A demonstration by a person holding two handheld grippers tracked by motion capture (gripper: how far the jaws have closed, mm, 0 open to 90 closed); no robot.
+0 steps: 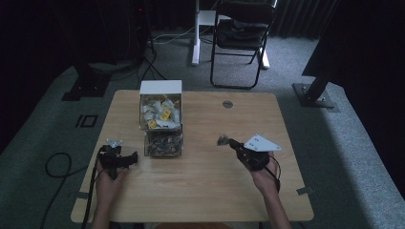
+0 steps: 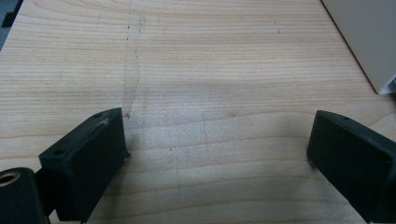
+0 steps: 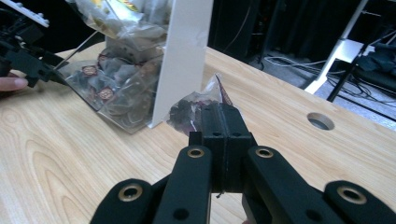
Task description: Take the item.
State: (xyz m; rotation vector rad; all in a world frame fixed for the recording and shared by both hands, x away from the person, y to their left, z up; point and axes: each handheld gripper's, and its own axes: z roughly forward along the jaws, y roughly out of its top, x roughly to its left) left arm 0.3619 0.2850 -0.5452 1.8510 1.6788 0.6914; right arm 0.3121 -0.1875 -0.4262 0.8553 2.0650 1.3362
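A clear two-tier dispenser box (image 1: 161, 119) with a white top stands at the table's middle left; its upper bin holds white and yellow packets, its lower bin dark packets (image 3: 112, 88). My right gripper (image 3: 223, 116) is shut on a small dark clear-wrapped packet (image 3: 187, 114), held above the table to the right of the box (image 1: 222, 140). My left gripper (image 1: 118, 155) rests low at the table's left, beside the box's lower bin. Its jaws stand wide apart over bare wood (image 2: 210, 135), with nothing between them.
A round cable hole (image 1: 228, 104) sits in the wooden table (image 1: 205, 191) near the far edge. A black folding chair (image 1: 241, 33) and a white desk leg (image 1: 196, 43) stand beyond the table. Cables lie on the floor at left.
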